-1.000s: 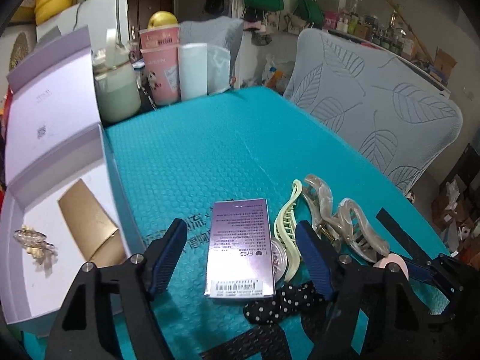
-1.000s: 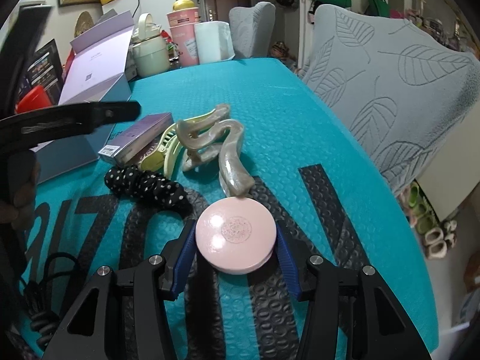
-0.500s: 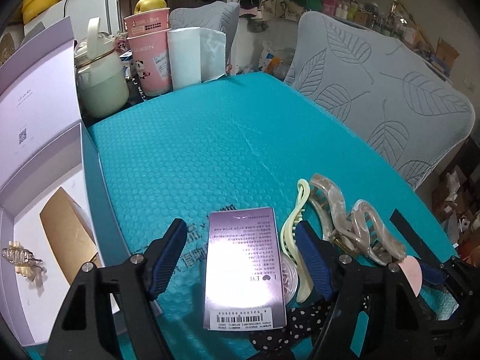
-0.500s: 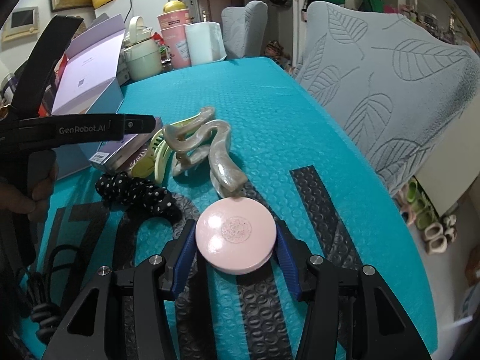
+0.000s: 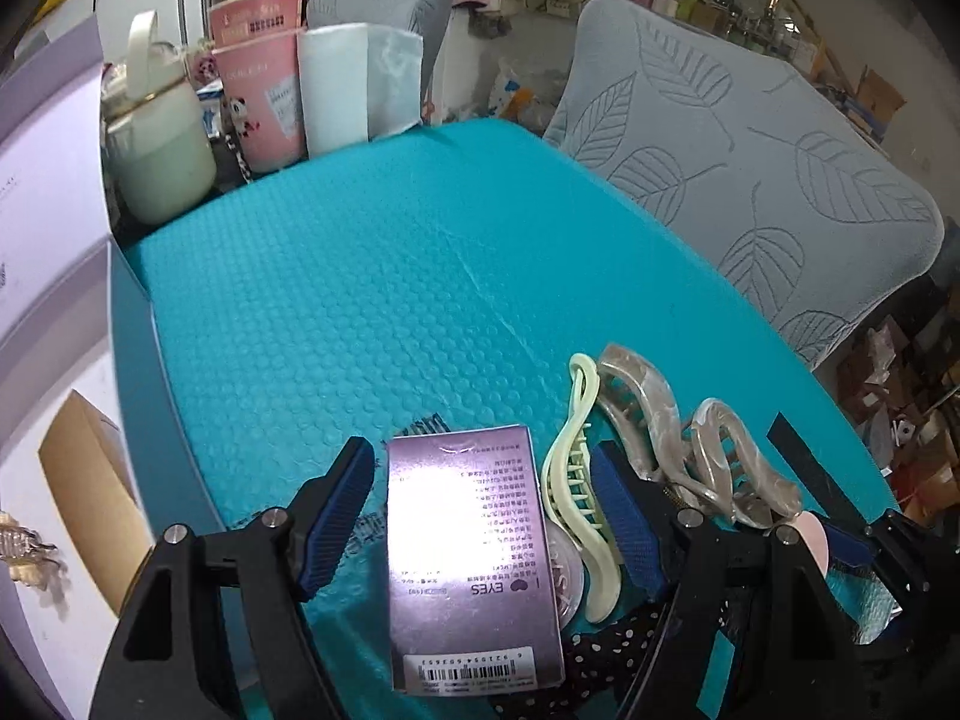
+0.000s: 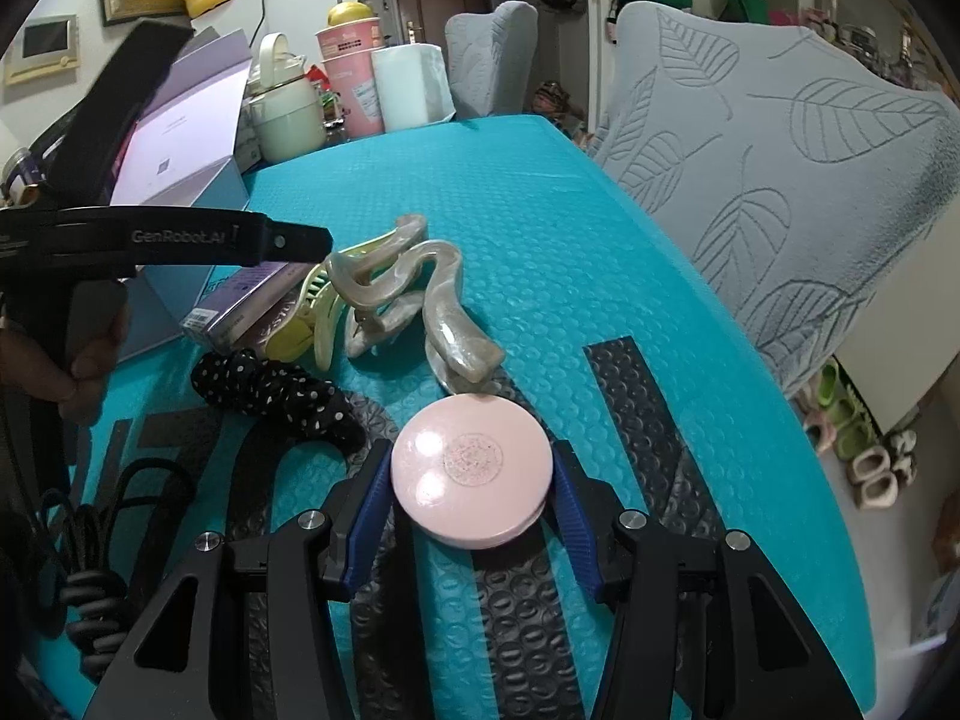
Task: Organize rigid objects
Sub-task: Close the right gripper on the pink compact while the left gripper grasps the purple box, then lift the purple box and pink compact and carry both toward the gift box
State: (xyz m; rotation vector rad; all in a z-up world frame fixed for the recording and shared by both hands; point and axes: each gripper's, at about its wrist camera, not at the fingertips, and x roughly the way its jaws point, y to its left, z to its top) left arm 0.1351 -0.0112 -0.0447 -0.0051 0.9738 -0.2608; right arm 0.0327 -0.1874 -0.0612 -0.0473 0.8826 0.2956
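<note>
While angled downward, left tongs (image 5: 483, 516) are closing around purple box (image 5: 471, 558).

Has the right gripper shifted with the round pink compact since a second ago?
No. The right gripper stays closed on the round pink compact, which sits at the same place by the black stripe on the teal mat.

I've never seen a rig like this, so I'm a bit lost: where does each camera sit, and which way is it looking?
Left wrist: on the left gripper, looking down along its closing fingers at the purple box between them.
Right wrist: on the right gripper, facing the pink compact clamped in its jaws; a hand shows at left.
Shared: the yellow hair clip and teal mat.
</note>
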